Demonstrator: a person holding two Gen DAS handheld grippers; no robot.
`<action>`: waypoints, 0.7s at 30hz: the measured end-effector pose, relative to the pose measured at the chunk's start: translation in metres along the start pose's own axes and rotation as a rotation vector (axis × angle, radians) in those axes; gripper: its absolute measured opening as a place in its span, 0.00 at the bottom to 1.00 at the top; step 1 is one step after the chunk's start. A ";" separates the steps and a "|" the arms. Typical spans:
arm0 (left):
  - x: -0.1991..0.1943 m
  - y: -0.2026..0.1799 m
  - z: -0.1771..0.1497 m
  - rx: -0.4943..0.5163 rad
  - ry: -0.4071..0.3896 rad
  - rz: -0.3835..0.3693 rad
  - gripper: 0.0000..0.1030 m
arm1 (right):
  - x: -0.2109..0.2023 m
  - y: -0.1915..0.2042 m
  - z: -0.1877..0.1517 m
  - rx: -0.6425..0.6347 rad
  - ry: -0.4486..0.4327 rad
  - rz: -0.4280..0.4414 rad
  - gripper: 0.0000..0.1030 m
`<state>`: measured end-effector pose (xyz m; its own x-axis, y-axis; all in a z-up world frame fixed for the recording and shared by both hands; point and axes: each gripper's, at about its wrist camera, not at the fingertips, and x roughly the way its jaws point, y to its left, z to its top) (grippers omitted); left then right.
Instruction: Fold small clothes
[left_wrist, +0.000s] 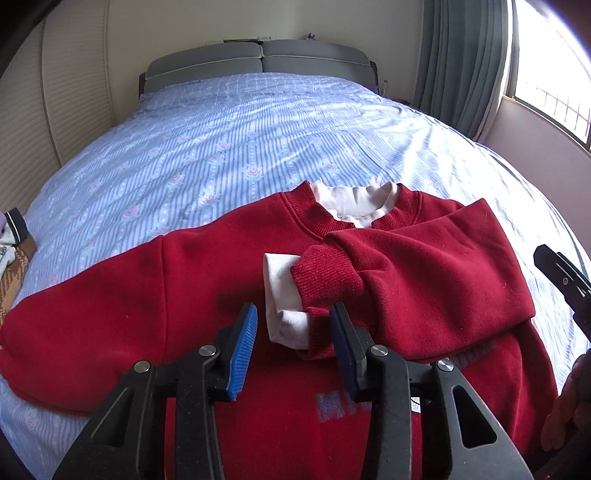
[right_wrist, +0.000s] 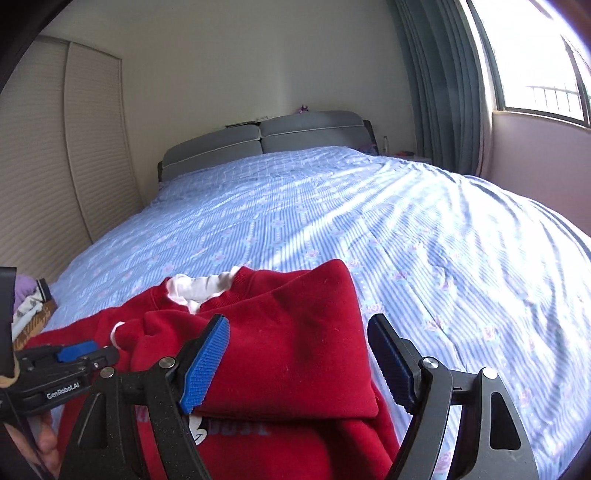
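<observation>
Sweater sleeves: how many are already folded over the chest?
1. The right sleeve lies folded across the chest of the red sweater; the left sleeve lies spread out.

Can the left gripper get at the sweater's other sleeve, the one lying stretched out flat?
Probably yes. The left gripper is open and empty above the red sweater, and the unfolded sleeve lies flat on the bedsheet with nothing covering it.

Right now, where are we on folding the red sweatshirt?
Done: the red fleece sweatshirt lies face up on the blue striped bedsheet, with one sleeve folded across the chest. In hand: nothing; the left gripper hovers open near that sleeve's cuff, and the right gripper is open above the fold. Left: the other sleeve lies stretched out flat, and the body is not yet folded.
</observation>
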<state>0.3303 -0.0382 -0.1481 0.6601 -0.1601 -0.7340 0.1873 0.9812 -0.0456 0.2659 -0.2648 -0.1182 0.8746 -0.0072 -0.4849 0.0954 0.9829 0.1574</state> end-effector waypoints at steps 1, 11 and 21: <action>0.004 0.000 0.000 -0.004 0.007 -0.013 0.32 | 0.004 0.000 -0.001 -0.003 0.016 -0.005 0.75; 0.013 0.008 -0.016 -0.038 0.030 0.011 0.04 | 0.013 -0.011 -0.005 0.062 0.056 0.016 0.75; 0.014 0.009 -0.027 -0.042 0.037 0.058 0.04 | 0.027 -0.008 -0.011 0.033 0.141 -0.024 0.75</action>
<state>0.3218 -0.0282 -0.1765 0.6414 -0.0991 -0.7607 0.1182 0.9926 -0.0296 0.2832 -0.2705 -0.1417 0.7968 -0.0028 -0.6043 0.1336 0.9761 0.1715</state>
